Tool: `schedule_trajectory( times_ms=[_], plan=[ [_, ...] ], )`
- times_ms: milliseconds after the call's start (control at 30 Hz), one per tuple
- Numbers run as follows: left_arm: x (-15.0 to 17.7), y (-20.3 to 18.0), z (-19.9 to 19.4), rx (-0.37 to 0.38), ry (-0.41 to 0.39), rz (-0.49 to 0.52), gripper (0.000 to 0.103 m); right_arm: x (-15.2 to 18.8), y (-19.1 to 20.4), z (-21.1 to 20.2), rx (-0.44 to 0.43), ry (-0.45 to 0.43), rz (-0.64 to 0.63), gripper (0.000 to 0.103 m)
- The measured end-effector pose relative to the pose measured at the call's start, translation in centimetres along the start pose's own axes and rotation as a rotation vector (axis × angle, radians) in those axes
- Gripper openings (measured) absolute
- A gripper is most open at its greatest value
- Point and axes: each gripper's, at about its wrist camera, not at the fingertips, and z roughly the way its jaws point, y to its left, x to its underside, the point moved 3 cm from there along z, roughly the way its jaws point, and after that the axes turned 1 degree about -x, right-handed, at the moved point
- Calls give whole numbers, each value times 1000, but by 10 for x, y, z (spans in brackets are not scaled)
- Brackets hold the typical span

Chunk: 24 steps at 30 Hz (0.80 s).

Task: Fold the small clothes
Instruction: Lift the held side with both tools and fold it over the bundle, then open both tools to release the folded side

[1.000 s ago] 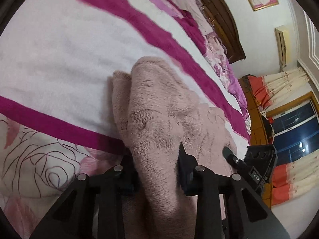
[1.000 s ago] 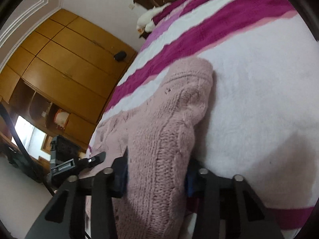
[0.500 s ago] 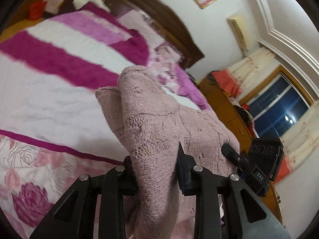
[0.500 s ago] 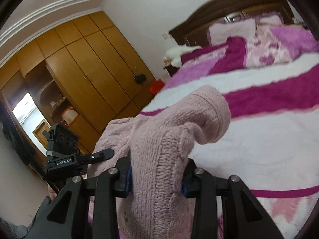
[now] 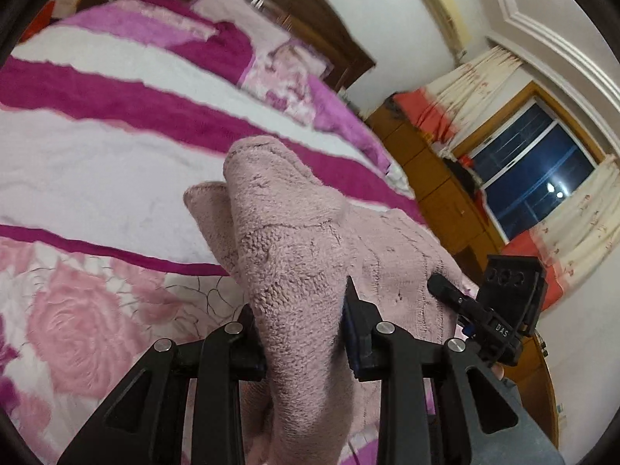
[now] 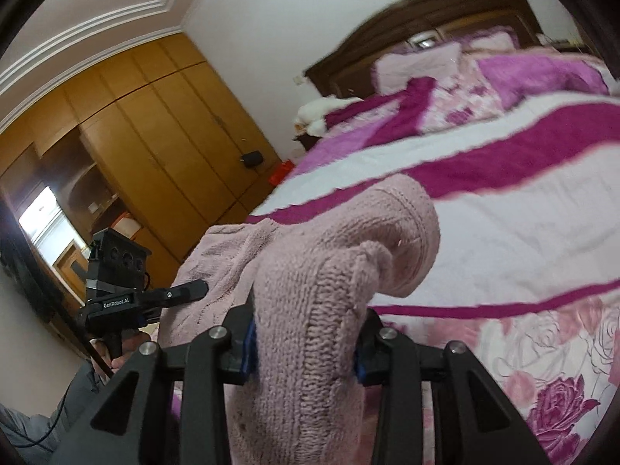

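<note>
A dusty-pink knitted sweater (image 5: 294, 240) hangs between both grippers, lifted above the bed. My left gripper (image 5: 306, 333) is shut on one bunched end of it, the knit squeezed between the pads and flopping forward over them. My right gripper (image 6: 306, 345) is shut on the other end of the sweater (image 6: 321, 271), a thick fold filling its jaws. In the left wrist view the right gripper (image 5: 500, 314) shows at the right beyond the knit. In the right wrist view the left gripper (image 6: 116, 290) is at the left, with a hand on its handle.
Below lies the bed cover (image 5: 97, 162) with white and magenta stripes and a rose print near me. Pillows (image 6: 418, 66) and a dark headboard (image 6: 445, 11) stand at the far end. A wooden wardrobe (image 6: 155, 143) is on one side, a curtained window (image 5: 534, 170) on the other.
Both grippers have risen with the sweater off the bed and tilted up, so the headboard, wardrobe and window have come into view. The grips on the knit are unchanged.
</note>
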Motion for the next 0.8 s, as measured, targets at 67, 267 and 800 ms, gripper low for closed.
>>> schedule_trajectory(
  times_ms=[67,267,800],
  plan=[
    [-8,1,20,-11,9,22,5,-3,-23,11,12,1,-1,38],
    [-33,26,73,-62,11,40,5,-19,-78,56,52,-13,-2,38],
    [10,79,62,-120,45,-61,35,11,-121,54,76,-14,151,67]
  ],
)
